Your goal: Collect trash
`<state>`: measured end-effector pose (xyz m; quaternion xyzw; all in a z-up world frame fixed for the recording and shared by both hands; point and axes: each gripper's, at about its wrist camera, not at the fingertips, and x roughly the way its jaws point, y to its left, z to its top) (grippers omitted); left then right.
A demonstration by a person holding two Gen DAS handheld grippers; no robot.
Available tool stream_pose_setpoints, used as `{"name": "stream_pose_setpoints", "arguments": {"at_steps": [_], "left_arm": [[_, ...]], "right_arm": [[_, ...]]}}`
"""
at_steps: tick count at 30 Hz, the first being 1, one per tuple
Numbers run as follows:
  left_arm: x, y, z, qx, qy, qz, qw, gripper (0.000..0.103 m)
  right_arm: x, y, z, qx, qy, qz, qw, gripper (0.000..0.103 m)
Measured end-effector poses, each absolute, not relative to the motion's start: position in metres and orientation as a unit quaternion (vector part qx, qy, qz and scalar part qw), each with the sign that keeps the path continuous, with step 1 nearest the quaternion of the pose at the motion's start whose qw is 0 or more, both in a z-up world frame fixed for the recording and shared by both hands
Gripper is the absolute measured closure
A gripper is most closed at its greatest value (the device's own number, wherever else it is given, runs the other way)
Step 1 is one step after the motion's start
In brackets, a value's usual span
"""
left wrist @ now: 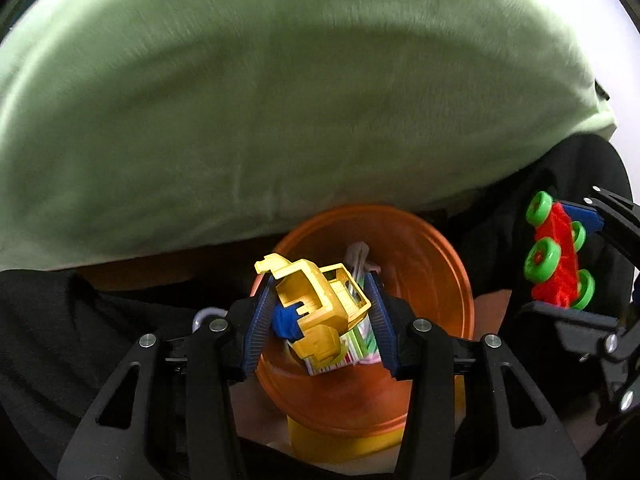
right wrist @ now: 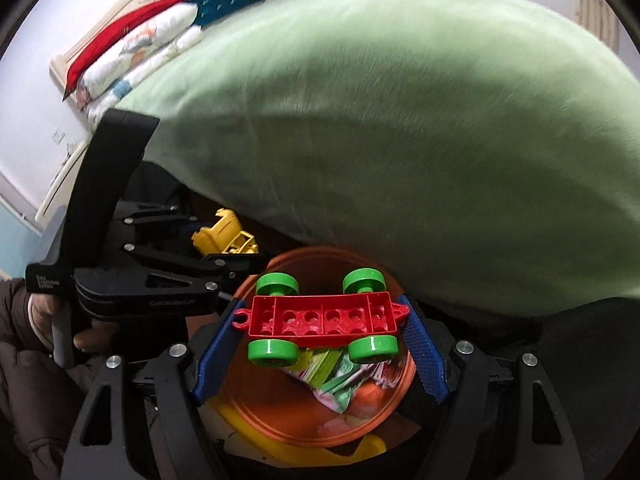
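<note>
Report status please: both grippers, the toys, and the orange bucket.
Left gripper shut on yellow toy, over orange bucket. Right gripper shut on red wheeled brick, above same bucket. Wrappers already inside. Nothing blocking.

My two loaded grippers crowd side by side above the orange bin (right wrist: 404,384), its mouth part-filled with wrappers (right wrist: 340,376), the green bed (left wrist: 280,100) closing off the far side right at its rim.
</note>
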<state>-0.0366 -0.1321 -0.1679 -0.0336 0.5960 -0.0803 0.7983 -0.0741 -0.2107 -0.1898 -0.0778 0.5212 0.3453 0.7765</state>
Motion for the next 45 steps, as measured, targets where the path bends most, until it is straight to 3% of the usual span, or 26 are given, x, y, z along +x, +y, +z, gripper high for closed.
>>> {"name": "stream_pose_setpoints", "arguments": {"at_steps": [1, 2, 15, 19, 23, 31, 35, 45], "left_arm": [[-0.035, -0.13, -0.172, -0.038, 0.606, -0.079, 0.791, 0.032], [-0.034, -0.128, -0.175, -0.043, 0.61, -0.074, 0.788, 0.019], [-0.037, -0.101, -0.165, -0.086, 0.604, -0.046, 0.791, 0.019], [-0.042, -0.097, -0.113, -0.039, 0.531, -0.044, 0.845, 0.019], [-0.032, -0.08, -0.06, -0.032, 0.444, -0.027, 0.895, 0.01], [0.044, -0.044, 0.002, -0.077, 0.329, 0.044, 0.94, 0.008], [0.09, -0.032, 0.01, -0.112, 0.303, 0.05, 0.945, 0.008], [0.188, -0.043, 0.01, -0.048, 0.291, 0.1, 0.95, 0.008]], "right_arm": [[-0.075, -0.21, -0.192, -0.086, 0.524, 0.341, 0.776, 0.022], [-0.076, -0.209, -0.195, -0.094, 0.524, 0.338, 0.776, 0.017], [-0.071, -0.22, -0.154, -0.07, 0.484, 0.343, 0.802, 0.015], [-0.061, -0.231, -0.102, -0.077, 0.41, 0.343, 0.842, 0.007], [-0.033, -0.239, -0.052, -0.082, 0.323, 0.314, 0.889, 0.006], [0.051, -0.235, -0.01, -0.04, 0.224, 0.21, 0.951, 0.005], [0.095, -0.22, -0.007, -0.022, 0.191, 0.158, 0.969, 0.005], [0.173, -0.197, -0.015, -0.026, 0.161, 0.073, 0.984, 0.005]]}}
